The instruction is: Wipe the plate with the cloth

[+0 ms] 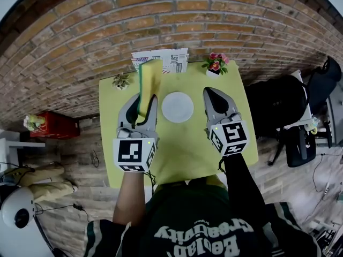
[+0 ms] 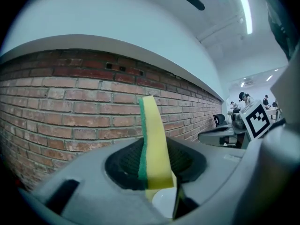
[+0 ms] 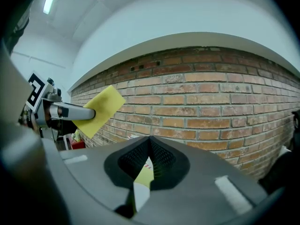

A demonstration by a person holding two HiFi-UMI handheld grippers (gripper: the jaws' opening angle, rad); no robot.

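A round white plate [image 1: 177,106] lies on the yellow-green table [image 1: 185,149], between my two grippers. My left gripper [image 1: 143,101] is shut on a yellow sponge cloth with a green scouring face [image 1: 149,82], which stands up from the jaws, left of the plate and clear of it. In the left gripper view the sponge cloth [image 2: 153,144] rises between the jaws, with a sliver of plate [image 2: 164,201] below. My right gripper [image 1: 214,96] is shut with nothing in it, just right of the plate. The right gripper view shows the sponge cloth [image 3: 100,109] held at the left.
A newspaper [image 1: 167,60] lies at the table's far edge. A small green plant [image 1: 121,81] stands at the far left corner and a pot of pink flowers [image 1: 215,64] at the far right. Behind is a brick wall [image 1: 161,20]. A black chair [image 1: 289,122] stands to the right.
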